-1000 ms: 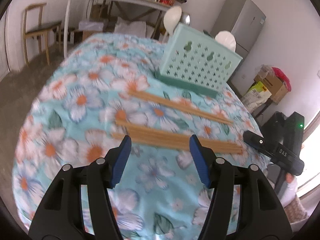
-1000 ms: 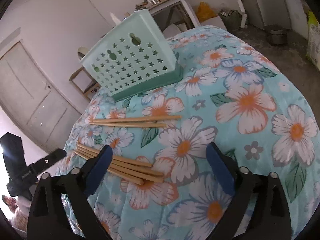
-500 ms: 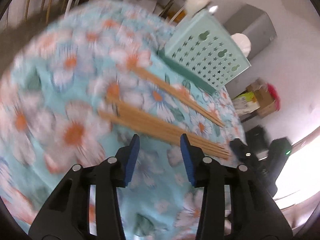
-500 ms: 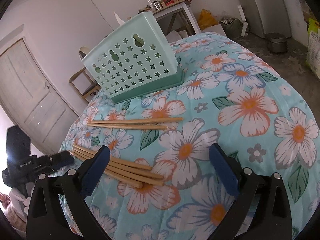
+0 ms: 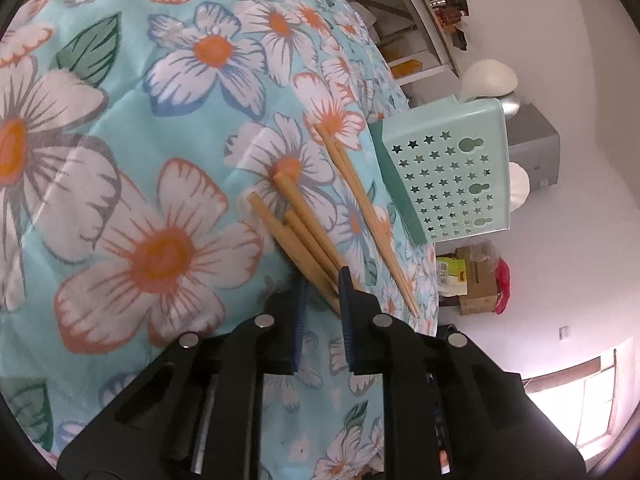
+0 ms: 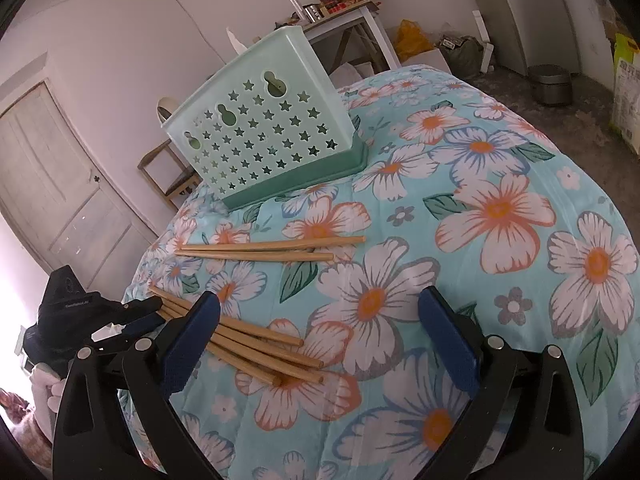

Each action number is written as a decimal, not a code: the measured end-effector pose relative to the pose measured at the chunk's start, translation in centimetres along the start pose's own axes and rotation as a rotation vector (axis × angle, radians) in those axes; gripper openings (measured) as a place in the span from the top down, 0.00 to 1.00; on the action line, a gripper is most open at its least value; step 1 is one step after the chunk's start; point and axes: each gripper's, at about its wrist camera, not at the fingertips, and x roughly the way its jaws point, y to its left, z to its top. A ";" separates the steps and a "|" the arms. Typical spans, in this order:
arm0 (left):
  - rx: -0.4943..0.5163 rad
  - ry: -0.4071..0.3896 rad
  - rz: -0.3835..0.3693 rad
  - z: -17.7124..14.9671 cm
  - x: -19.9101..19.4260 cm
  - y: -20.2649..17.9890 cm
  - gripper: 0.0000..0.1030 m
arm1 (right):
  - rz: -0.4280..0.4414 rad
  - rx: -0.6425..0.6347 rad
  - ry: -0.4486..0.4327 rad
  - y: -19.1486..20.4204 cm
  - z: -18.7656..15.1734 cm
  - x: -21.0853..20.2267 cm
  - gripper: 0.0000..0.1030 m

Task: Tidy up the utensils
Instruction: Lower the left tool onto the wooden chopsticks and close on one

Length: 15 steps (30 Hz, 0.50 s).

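Four chopsticks between left jaws

The left gripper hides the near ends of the bundled chopsticks between its closing jaws.

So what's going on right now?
Left gripper closing on the near chopstick bunch. Right gripper open, empty. Basket unobstructed.

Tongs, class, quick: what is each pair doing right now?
Left tongs: closing around the near chopstick bundle, not yet clamped.
Right tongs: open, holding nothing.
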 end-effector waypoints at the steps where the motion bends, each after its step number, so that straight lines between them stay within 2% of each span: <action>1: 0.011 -0.004 0.002 -0.2 -0.2 -0.2 0.85 | 0.000 -0.001 0.000 0.0 0.0 0.0 0.06; 8: 0.063 -0.016 0.029 -0.6 -2.9 -0.2 0.85 | 0.003 0.003 -0.003 -0.1 0.0 0.0 0.06; 13: -0.008 -0.001 0.023 -0.1 -3.0 1.3 0.84 | 0.000 0.008 -0.007 -0.1 0.0 0.0 0.06; 15: -0.038 0.009 0.011 0.1 -2.6 1.6 0.80 | -0.001 0.007 -0.007 -0.1 0.0 0.0 0.06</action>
